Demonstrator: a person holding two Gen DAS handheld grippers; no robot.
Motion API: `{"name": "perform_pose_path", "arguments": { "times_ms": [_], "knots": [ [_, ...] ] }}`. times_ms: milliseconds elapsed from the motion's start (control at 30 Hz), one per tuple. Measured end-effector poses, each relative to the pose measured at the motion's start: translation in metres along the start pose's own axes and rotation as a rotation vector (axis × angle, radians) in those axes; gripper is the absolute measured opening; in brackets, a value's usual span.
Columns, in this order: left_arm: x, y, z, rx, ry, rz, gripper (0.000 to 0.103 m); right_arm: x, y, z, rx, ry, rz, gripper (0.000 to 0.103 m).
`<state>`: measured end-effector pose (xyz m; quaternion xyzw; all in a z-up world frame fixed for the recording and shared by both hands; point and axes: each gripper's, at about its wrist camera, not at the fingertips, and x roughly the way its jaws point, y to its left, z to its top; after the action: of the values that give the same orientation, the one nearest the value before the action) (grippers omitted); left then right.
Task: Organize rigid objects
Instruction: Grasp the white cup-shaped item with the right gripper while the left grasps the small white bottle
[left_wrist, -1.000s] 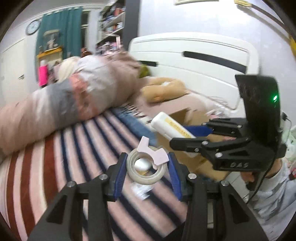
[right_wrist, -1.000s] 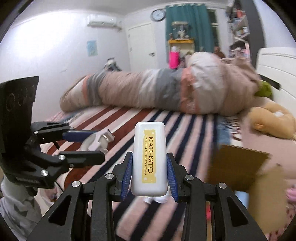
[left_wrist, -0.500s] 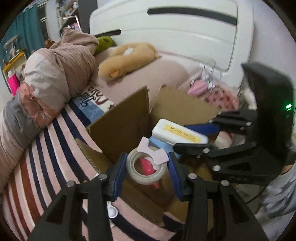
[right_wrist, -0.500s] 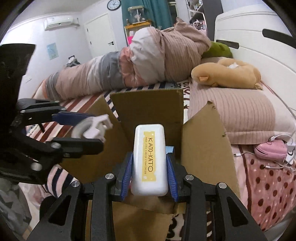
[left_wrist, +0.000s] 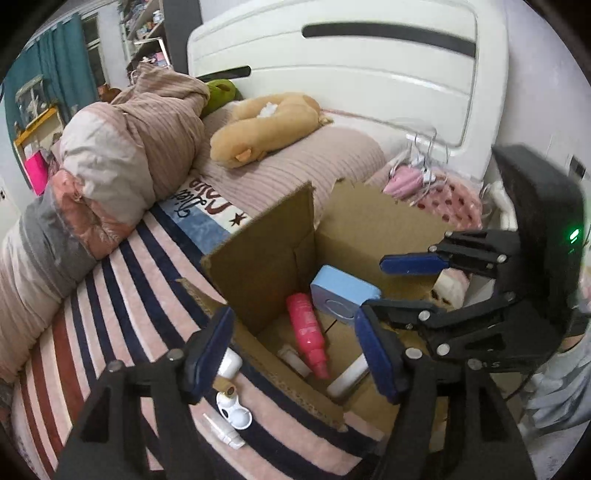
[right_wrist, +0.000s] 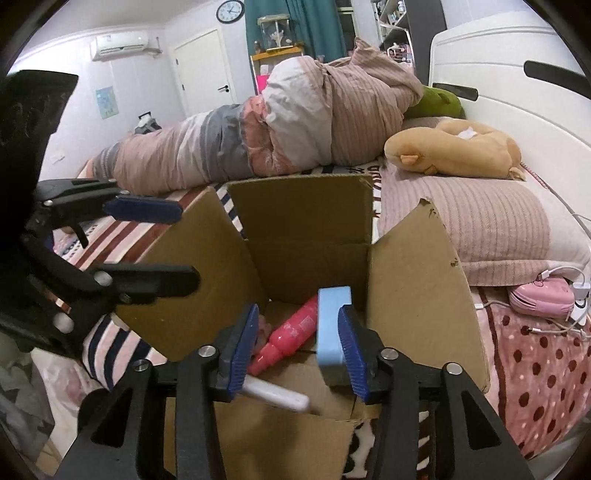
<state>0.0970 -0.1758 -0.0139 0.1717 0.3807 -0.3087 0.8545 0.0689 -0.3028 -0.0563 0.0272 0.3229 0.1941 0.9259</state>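
Note:
An open cardboard box (left_wrist: 266, 266) (right_wrist: 303, 229) stands on the striped bed. Inside it lie a pink bottle (left_wrist: 308, 332) (right_wrist: 291, 332), a light blue case (left_wrist: 343, 295) (right_wrist: 330, 325) and the white Kato-Kato tube (left_wrist: 349, 376) (right_wrist: 277, 395). My left gripper (left_wrist: 293, 354) (right_wrist: 162, 247) hangs over the box, jaws opening, nothing between them. My right gripper (right_wrist: 295, 350) (left_wrist: 402, 286) hovers over the box too, jaws opening and empty, with the white tube lying loose below it. I cannot make out the tape roll.
Small white items, among them a lens case (left_wrist: 232, 410), lie on the blanket left of the box. A rolled quilt (right_wrist: 295, 125), a tan plush toy (right_wrist: 458, 151) and a pillow (right_wrist: 498, 229) fill the far side. A pink pouch (right_wrist: 543, 299) with cables sits right.
Both grippers swung from the striped blanket to above the box, then opened. The tape roll has left the left jaws and the white tube has dropped from the right jaws into the box.

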Motion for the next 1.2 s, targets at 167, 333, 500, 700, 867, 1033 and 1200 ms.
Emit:
{"name": "perform_pose_path", "arguments": {
  "times_ms": [167, 333, 500, 700, 867, 1033, 1200],
  "knots": [
    [-0.048, 0.032, -0.012, -0.095, -0.08, -0.028, 0.072, -0.015, 0.025, 0.011, -0.068, -0.054, -0.002, 0.053],
    [-0.088, 0.068, -0.042, -0.15, -0.13, 0.061, 0.074, -0.031, 0.065, 0.029, -0.119, -0.133, 0.014, 0.054],
    [-0.116, 0.115, -0.091, -0.244, -0.147, 0.131, 0.074, -0.027, 0.126, 0.044, -0.198, -0.162, 0.089, 0.054],
    [-0.107, 0.156, -0.156, -0.312, -0.105, 0.177, 0.074, 0.015, 0.186, 0.041, -0.271, -0.073, 0.155, 0.054],
    [-0.072, 0.179, -0.202, -0.373, -0.063, 0.139, 0.074, 0.073, 0.207, 0.014, -0.272, 0.078, 0.191, 0.053],
    [-0.033, 0.183, -0.223, -0.388, -0.031, 0.076, 0.074, 0.125, 0.193, -0.01, -0.194, 0.178, 0.115, 0.053],
    [-0.003, 0.182, -0.23, -0.405, -0.012, 0.033, 0.074, 0.174, 0.175, -0.031, -0.149, 0.275, 0.06, 0.035]
  ]
}}
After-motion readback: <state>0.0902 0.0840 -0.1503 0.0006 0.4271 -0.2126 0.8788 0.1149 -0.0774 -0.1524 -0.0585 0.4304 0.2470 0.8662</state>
